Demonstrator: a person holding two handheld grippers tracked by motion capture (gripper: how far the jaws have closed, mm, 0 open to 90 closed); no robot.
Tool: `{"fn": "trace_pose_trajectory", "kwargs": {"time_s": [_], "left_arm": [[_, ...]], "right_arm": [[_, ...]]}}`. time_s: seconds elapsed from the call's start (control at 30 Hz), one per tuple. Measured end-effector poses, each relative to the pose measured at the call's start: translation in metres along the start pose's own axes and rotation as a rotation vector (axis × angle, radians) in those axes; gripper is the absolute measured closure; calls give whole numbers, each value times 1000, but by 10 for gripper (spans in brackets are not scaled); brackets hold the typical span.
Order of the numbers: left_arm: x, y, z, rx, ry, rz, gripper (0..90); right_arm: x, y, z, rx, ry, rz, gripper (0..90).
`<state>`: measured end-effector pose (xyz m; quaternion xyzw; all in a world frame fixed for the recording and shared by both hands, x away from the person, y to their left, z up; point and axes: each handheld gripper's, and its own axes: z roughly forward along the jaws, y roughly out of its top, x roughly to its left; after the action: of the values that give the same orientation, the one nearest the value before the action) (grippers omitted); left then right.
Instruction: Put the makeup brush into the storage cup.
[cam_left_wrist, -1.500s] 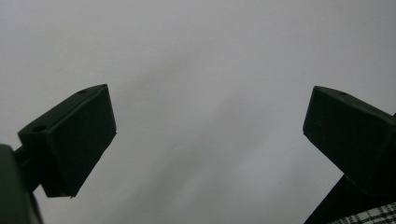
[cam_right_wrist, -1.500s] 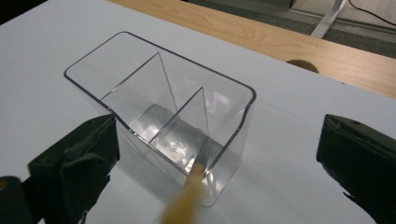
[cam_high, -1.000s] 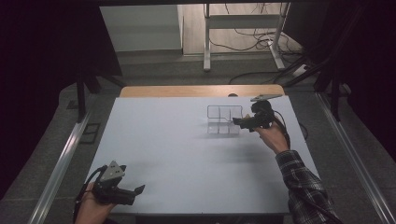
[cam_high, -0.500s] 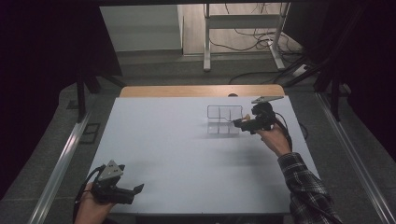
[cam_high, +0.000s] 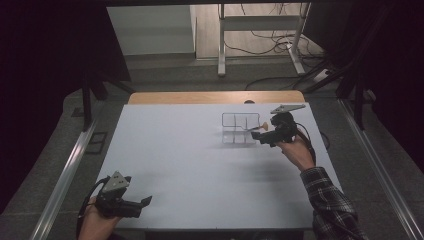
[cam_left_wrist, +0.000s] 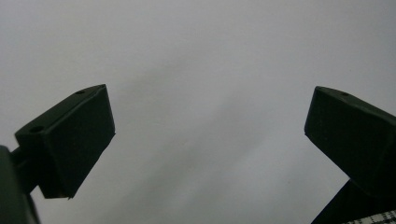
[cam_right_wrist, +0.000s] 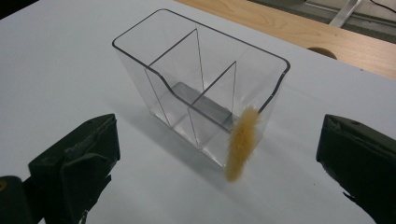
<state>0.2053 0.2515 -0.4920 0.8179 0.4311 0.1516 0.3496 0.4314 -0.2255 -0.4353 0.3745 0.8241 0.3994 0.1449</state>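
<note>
Work at this moment turns on one clear plastic organizer (cam_high: 241, 128) in the upper right part of the high view, standing upright on the white table (cam_high: 190, 165). The right gripper (cam_high: 256, 134) is just beside its right end. In the right gripper view its two black jaws are spread wide at the lower left and lower right corners and they pinch nothing. Between them, at the near corner of the organizer (cam_right_wrist: 201, 88), I see one tan fluffy brush tip (cam_right_wrist: 241, 142). It leans on the wall of the rightmost compartment and sticks out over the rim; whether its handle reaches the bottom inside I cannot tell, because the clear walls confuse the view. I judge that the organizer stands with its open top upward so that thin things can be dropped in and stay leaning, and that the open jaws mean the brush is let go, or not yet taken.

The left gripper (cam_high: 146, 200) is in the lower left of the high view, at the near edge of the table and well apart from the organizer. In the left gripper view its jaws are also spread, with only bare table between them. It seems to wait there, out of the way.

Count: one organizer with three compartments, one brush, two grippers, one table. A wooden strip (cam_high: 215, 97) lies behind the white surface.
</note>
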Motion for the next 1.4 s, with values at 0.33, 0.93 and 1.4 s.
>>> {"fn": "trace_pose_trajectory", "kwargs": {"time_s": [0.33, 0.93, 1.4], "left_arm": [[1, -1, 0, 2, -3, -3, 22], [2, -4, -2, 2, 7, -18, 19], [6, -10, -6, -3, 2, -49, 18]], "right_arm": [[4, -5, -7, 0, 3, -2, 0], [14, -21, -17, 17, 15, -11, 0], [21, -34, -31, 14, 27, -19, 0]]}}
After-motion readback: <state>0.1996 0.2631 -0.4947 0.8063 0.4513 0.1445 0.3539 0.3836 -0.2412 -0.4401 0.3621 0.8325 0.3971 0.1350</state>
